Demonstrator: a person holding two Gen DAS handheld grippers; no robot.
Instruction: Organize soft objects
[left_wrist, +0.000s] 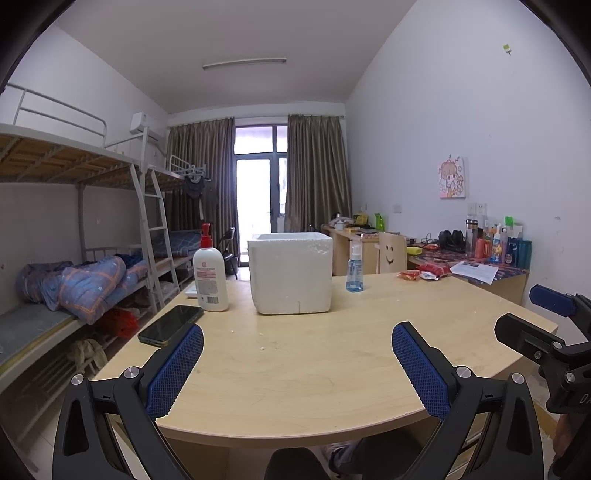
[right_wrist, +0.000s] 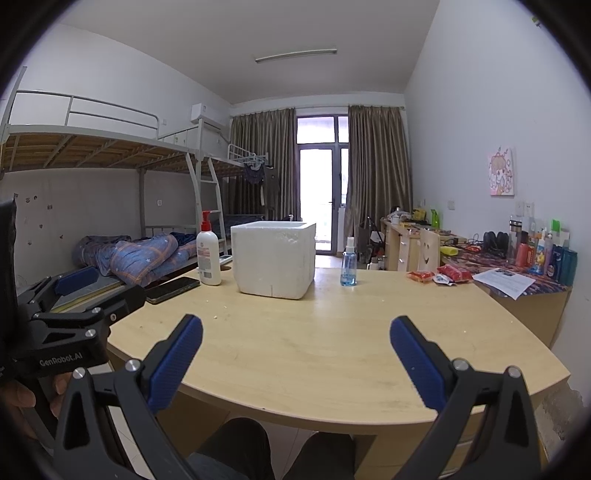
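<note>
A white foam box (left_wrist: 291, 272) stands open-topped at the far middle of the wooden table (left_wrist: 314, 365); it also shows in the right wrist view (right_wrist: 274, 257). Red soft snack packets (left_wrist: 424, 273) lie at the table's far right, also in the right wrist view (right_wrist: 441, 275). My left gripper (left_wrist: 297, 363) is open and empty over the near table edge. My right gripper (right_wrist: 295, 360) is open and empty, also over the near edge. Each gripper shows at the side of the other's view.
A white lotion pump bottle (left_wrist: 210, 275) and a black phone (left_wrist: 171, 325) sit at the table's left. A small blue spray bottle (left_wrist: 354, 271) stands right of the box. Bunk beds (left_wrist: 74, 258) line the left wall. A cluttered desk (left_wrist: 491, 258) stands at the right.
</note>
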